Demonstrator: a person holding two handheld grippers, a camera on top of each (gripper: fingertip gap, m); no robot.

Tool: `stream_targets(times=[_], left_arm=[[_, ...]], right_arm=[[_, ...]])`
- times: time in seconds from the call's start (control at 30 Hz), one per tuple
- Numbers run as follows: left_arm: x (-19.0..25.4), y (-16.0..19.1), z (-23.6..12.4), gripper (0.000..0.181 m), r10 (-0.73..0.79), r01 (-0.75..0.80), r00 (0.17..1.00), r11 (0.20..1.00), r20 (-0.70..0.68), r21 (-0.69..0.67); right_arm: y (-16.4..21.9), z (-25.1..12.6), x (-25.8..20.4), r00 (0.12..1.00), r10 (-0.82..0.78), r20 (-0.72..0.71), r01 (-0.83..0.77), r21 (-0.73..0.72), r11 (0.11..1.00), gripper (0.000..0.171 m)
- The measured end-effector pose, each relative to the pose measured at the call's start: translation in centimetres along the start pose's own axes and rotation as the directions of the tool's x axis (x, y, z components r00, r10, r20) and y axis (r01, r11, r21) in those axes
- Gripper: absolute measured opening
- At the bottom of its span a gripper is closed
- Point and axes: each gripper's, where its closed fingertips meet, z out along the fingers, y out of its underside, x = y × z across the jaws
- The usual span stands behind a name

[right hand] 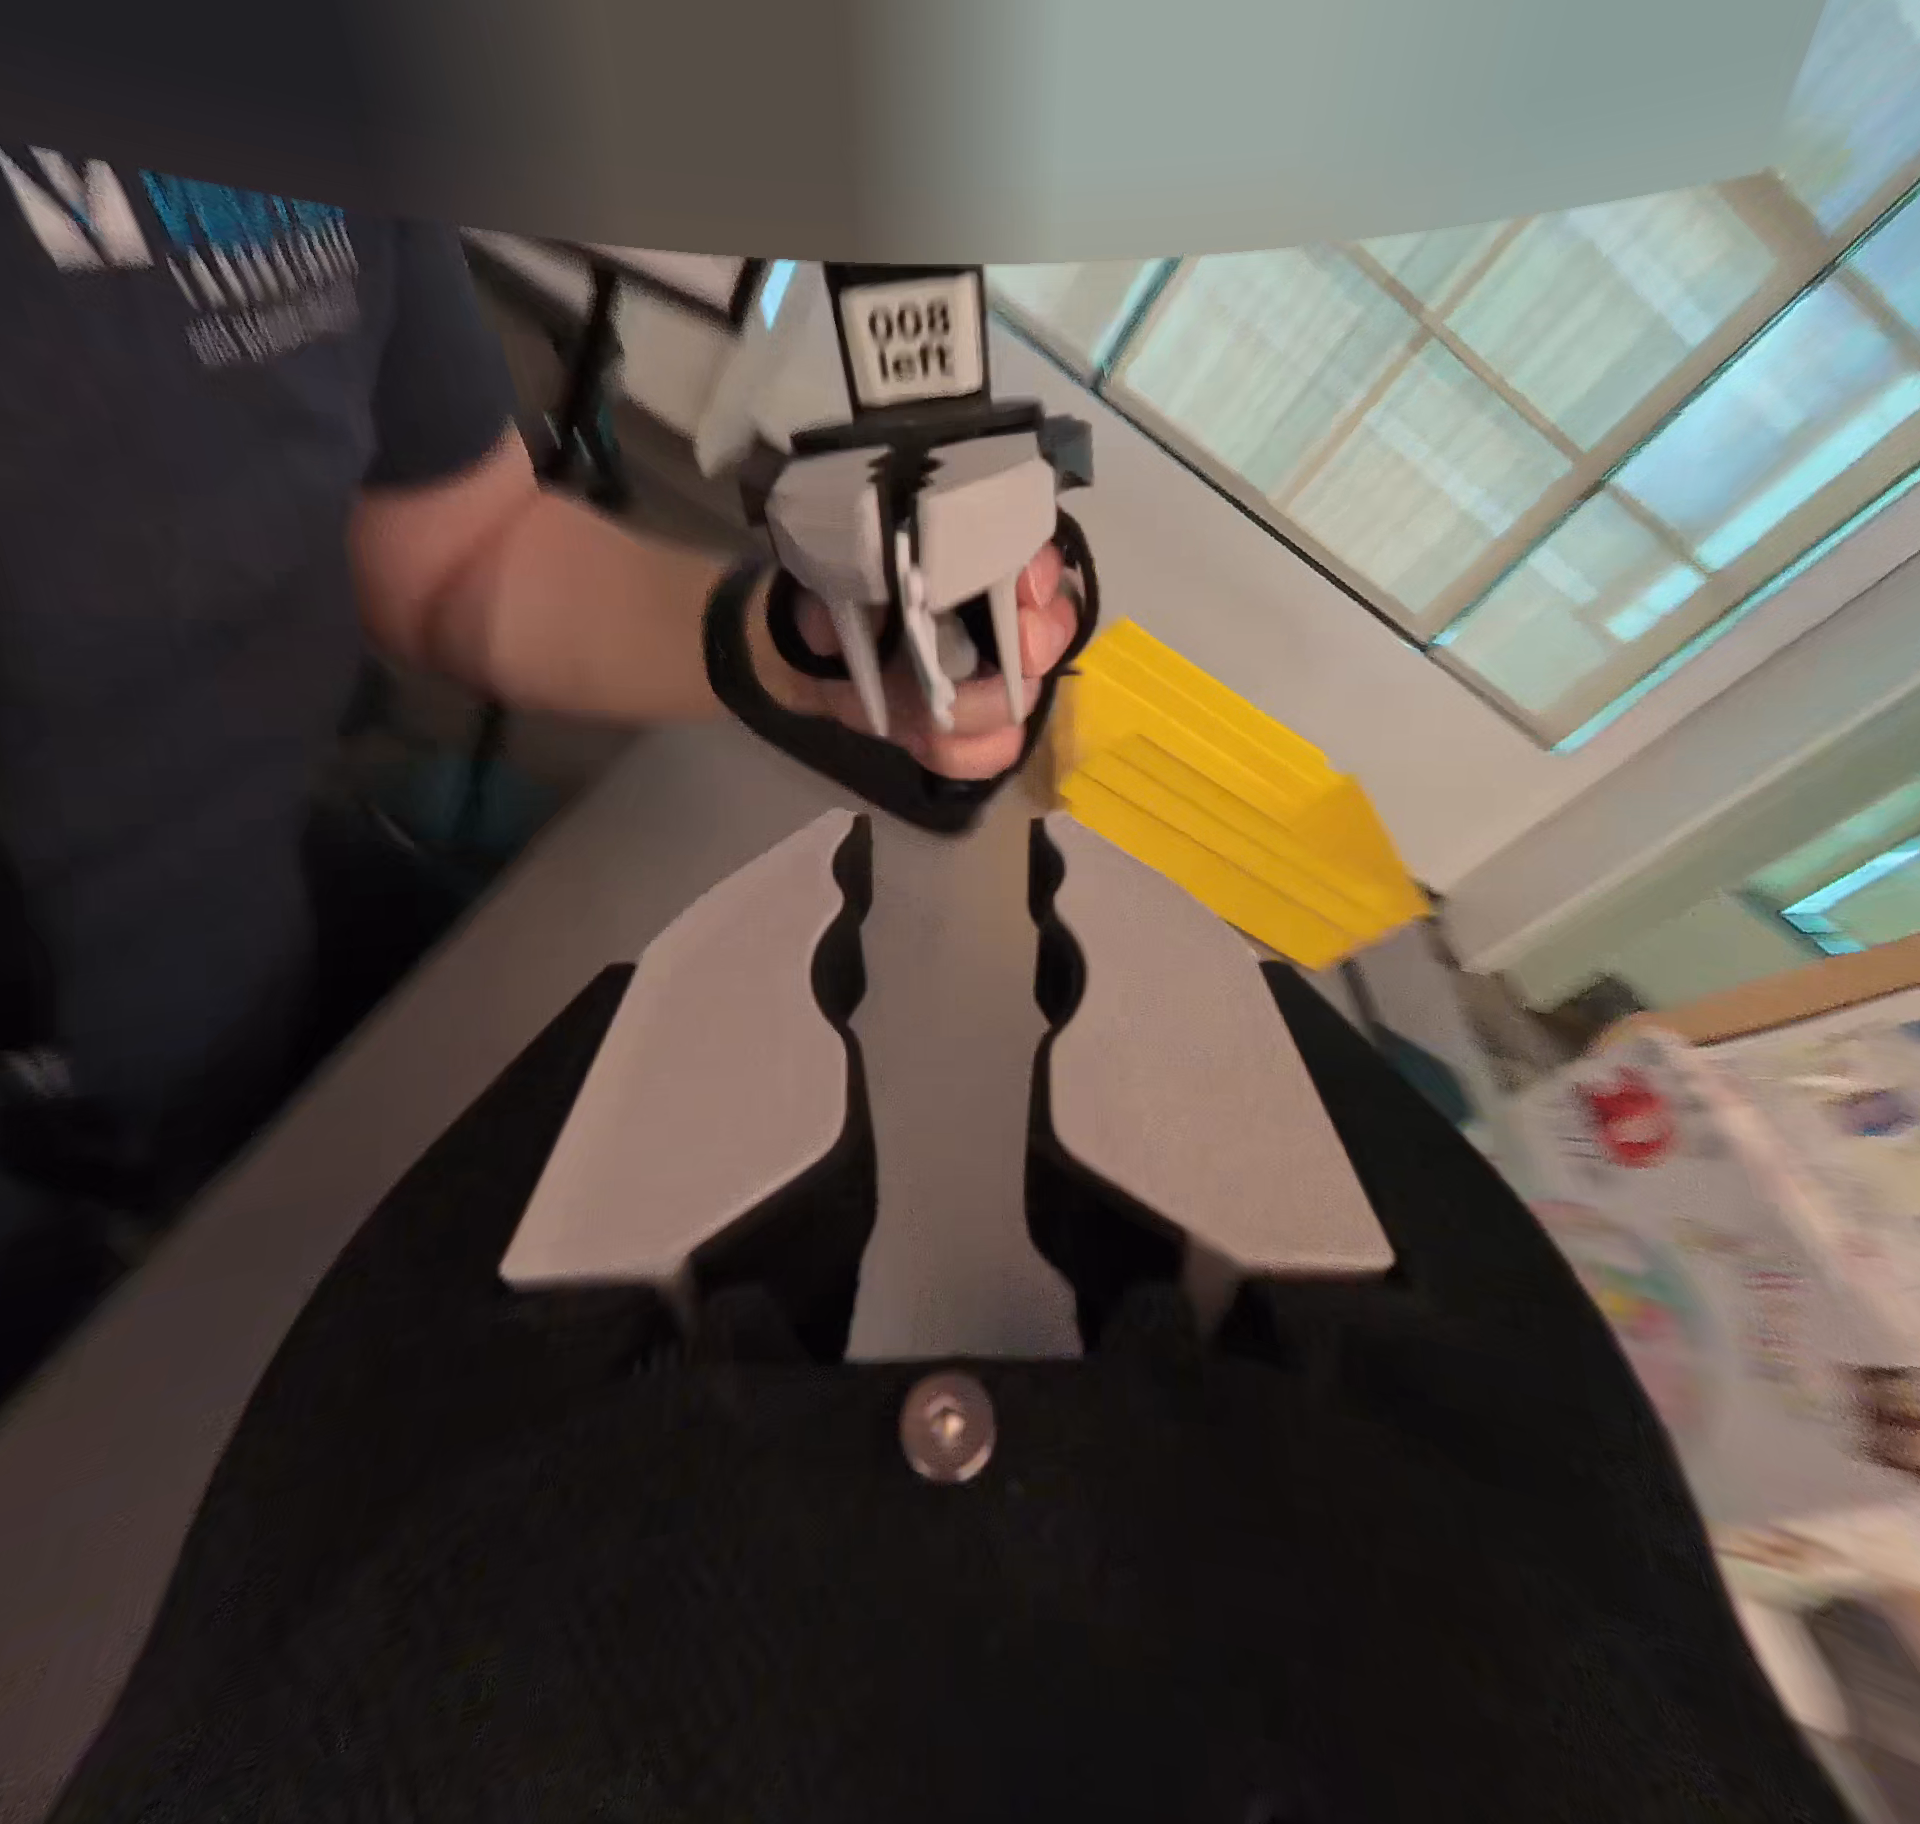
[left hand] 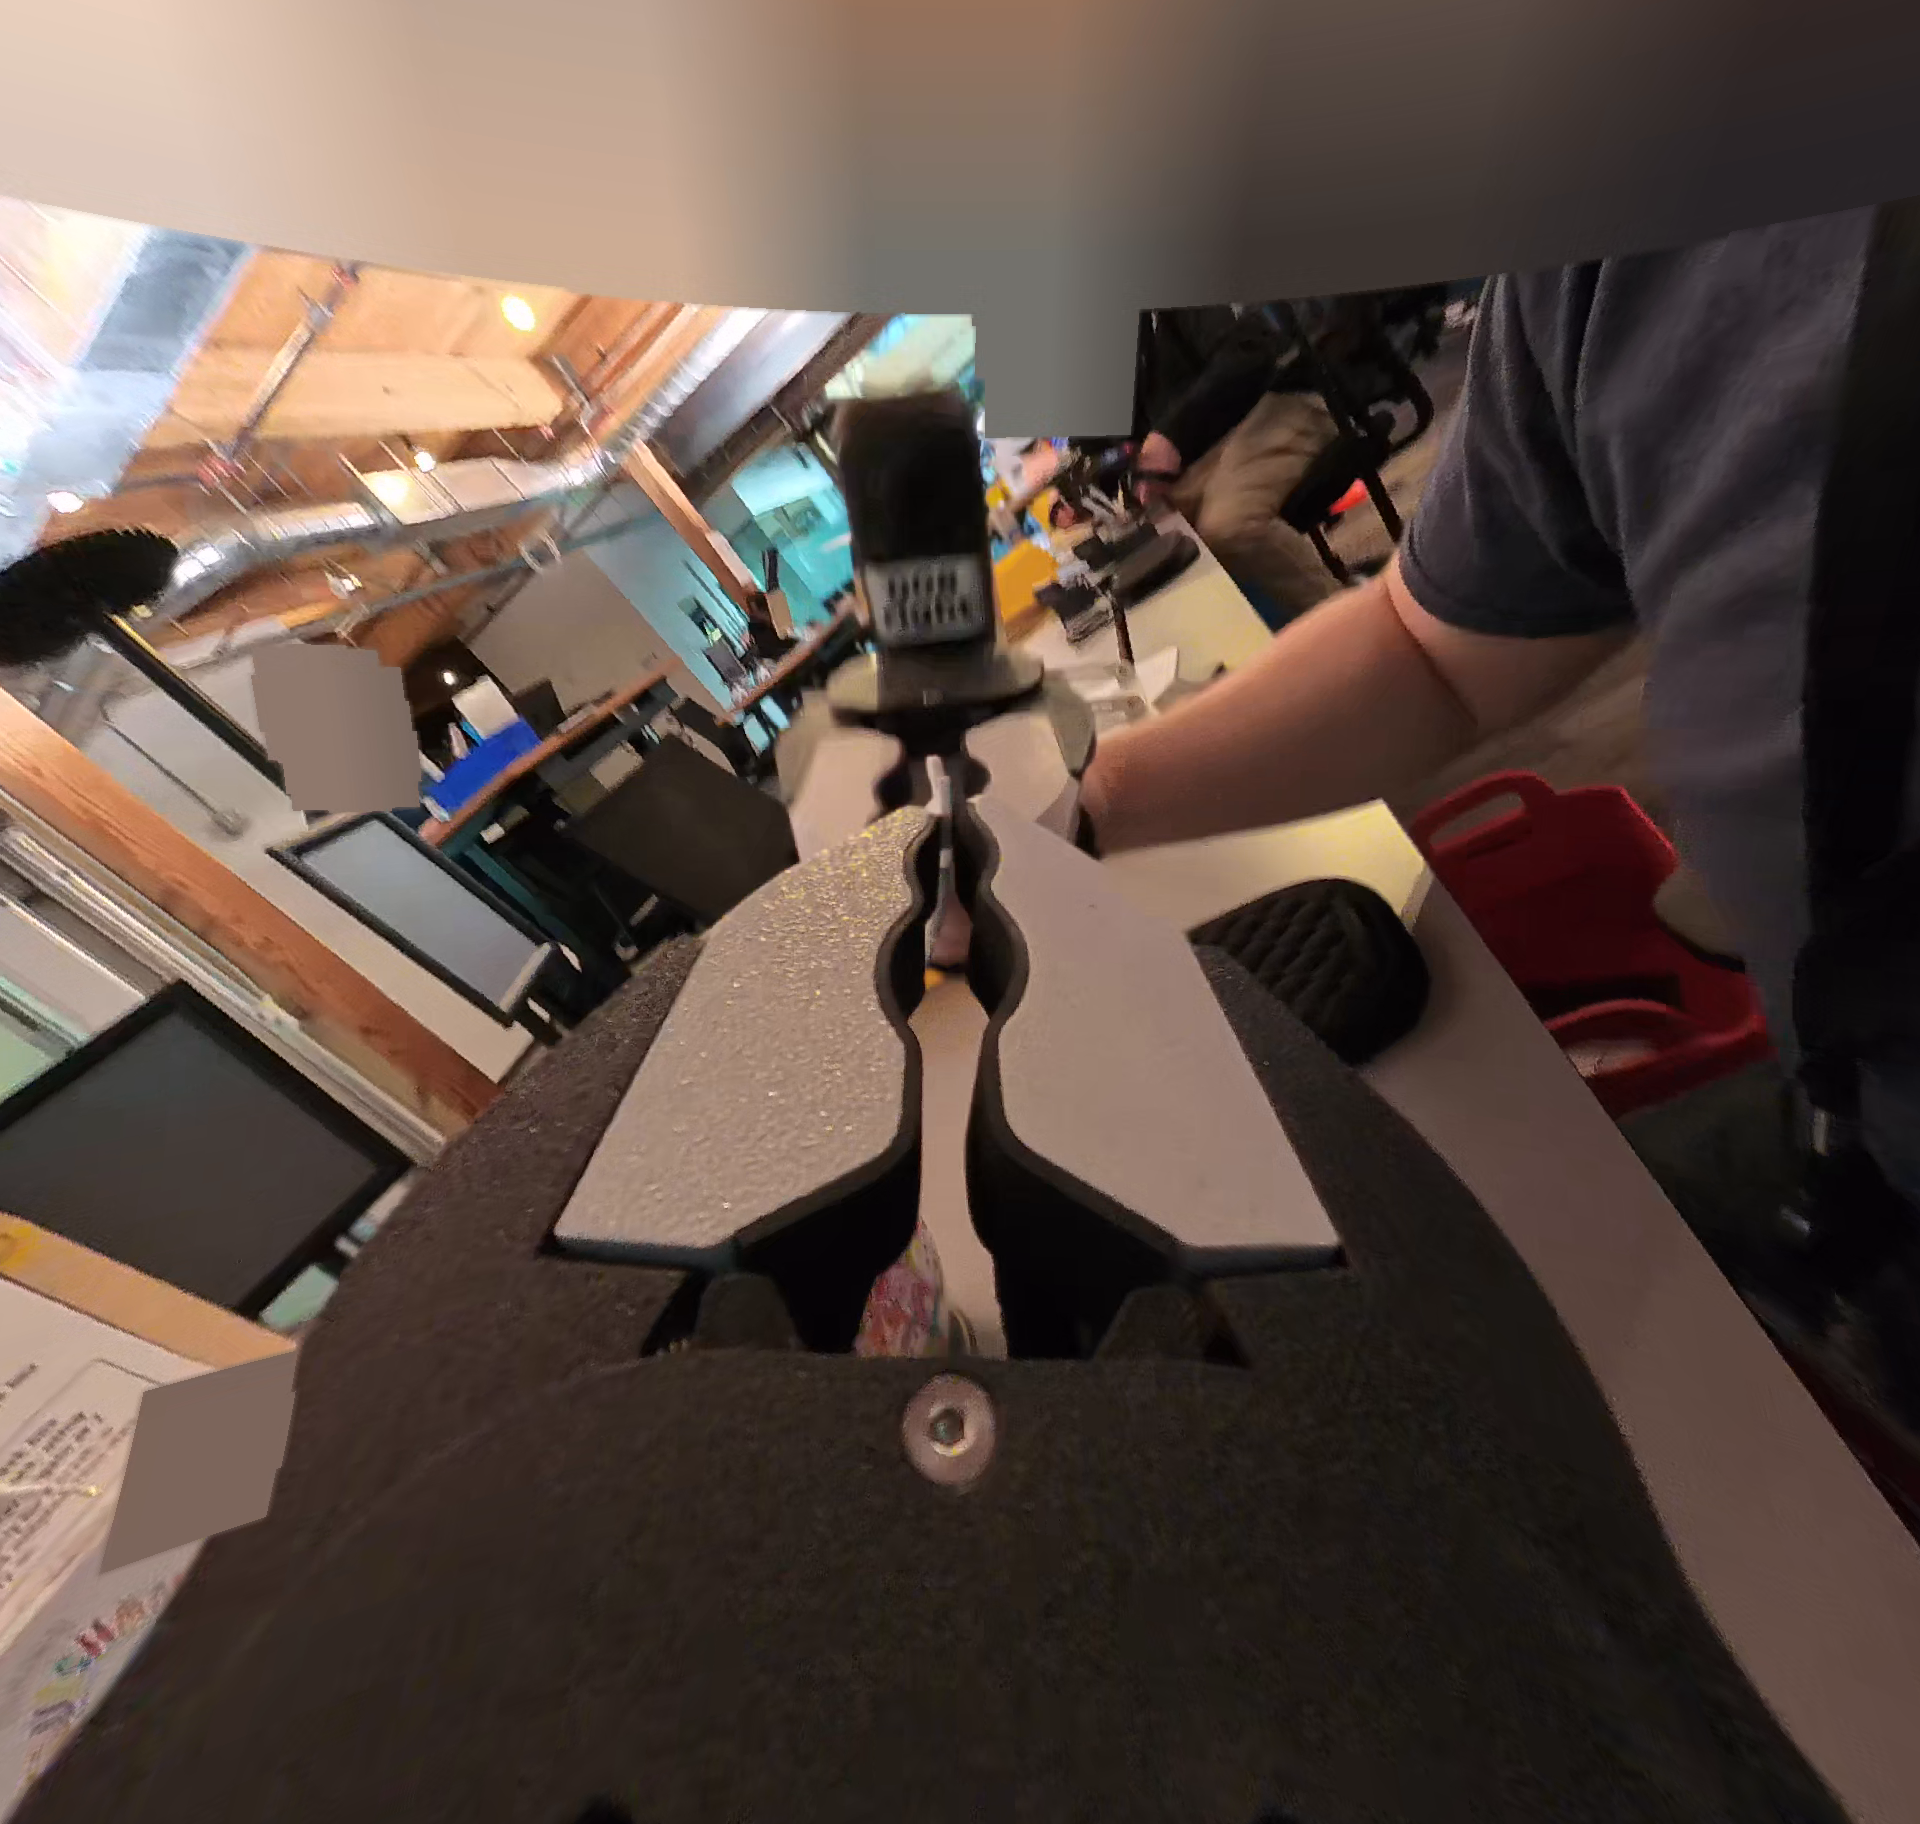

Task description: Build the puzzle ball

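Timber ceiling beams (left hand: 343,392), ducting, desks with dark monitors (left hand: 177,1140); gridded windows (right hand: 1475,424)

Both tools share one build. The left gripper (left hand: 951,839) has pale grey, grainy finger plates with wavy black-edged inner rims, set in a coarse black body with a silver hex screw (left hand: 948,1429) at 6 o'clock. The right gripper (right hand: 948,839) matches, with its own screw (right hand: 945,1429) low at centre. Seen from the right wrist view, the far tool carries a white label and a black hand loop. The person wears a dark blue short-sleeved shirt (left hand: 1621,444) with pale print on the chest
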Motion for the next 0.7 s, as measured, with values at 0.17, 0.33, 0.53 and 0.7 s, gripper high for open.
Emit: stream_targets(times=[0.17,0.33,0.53,0.7], left_arm=[[0.1,-1.7,0.0,0.002,0.024,-0.022,1.0,0.996,-0.017,0.085],[0.2,-2.1,-0.1,0.002,0.003,0.004,0.999,0.991,-0.048,0.13],[0.0,-2.2,-0.4,0.002,-0.023,0.033,0.998,0.987,-0.065,0.16],[0.1,-2.0,-0.4,0.002,-0.084,0.099,0.993,0.976,-0.086,0.195]], right_arm=[[-1.4,0.1,-0.1,0.984,0.175,-0.003,-0.168,0.273,0.947,0.023],[-2.7,1.3,-0.7,0.996,0.085,0.018,-0.086,0.316,0.945,0.019],[-3.5,1.5,-0.5,0.999,0.035,0.015,-0.038,0.327,0.944,0.011],[-3.7,1.5,-0.8,0.999,0.025,0.038,-0.036,0.332,0.943,0.003]])
